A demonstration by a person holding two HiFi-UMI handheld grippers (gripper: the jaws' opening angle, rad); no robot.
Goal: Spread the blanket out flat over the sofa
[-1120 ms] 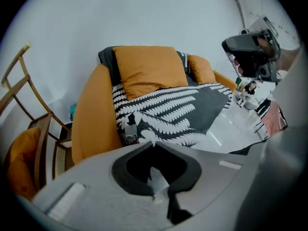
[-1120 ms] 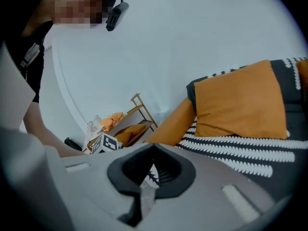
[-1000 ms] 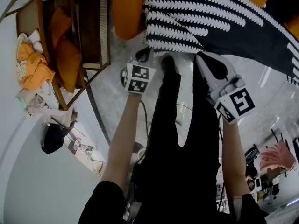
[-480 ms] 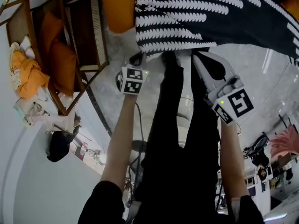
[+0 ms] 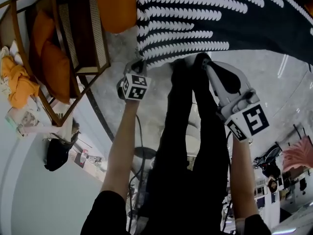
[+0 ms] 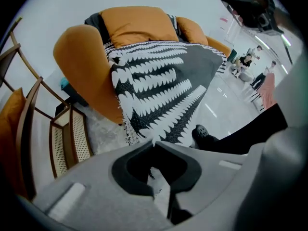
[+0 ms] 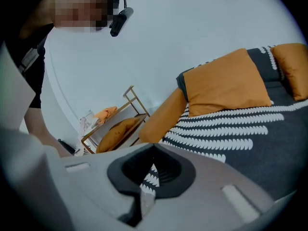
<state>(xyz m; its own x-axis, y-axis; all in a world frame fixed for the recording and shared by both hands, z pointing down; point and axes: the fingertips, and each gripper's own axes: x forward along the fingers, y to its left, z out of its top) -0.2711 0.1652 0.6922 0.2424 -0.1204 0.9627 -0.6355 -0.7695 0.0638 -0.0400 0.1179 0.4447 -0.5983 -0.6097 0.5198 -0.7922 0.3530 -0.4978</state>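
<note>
A black blanket (image 5: 210,18) with white leaf rows lies over the orange sofa (image 5: 116,6), its lower edge hanging at the sofa's front. My left gripper (image 5: 138,62) points steeply down at the blanket's left corner and is shut on the hem. In the left gripper view the blanket (image 6: 159,85) runs from the closed left gripper (image 6: 154,143) up over the seat beside the sofa's arm (image 6: 84,66). My right gripper (image 5: 203,58) is shut on the same hem further right. The right gripper (image 7: 154,146) looks across the blanket (image 7: 240,129) at an orange cushion (image 7: 226,83).
A wooden chair with rattan panels (image 5: 73,38) holding orange cushions stands left of the sofa. An orange cloth (image 5: 17,80) and a black bag (image 5: 56,153) lie further left. The person's black-trousered legs (image 5: 190,146) stand on the marble floor between the grippers.
Both grippers have sunk toward the floor at the sofa's front, still holding the hem. The blanket's edge has come down with them, the left corner moving more.
</note>
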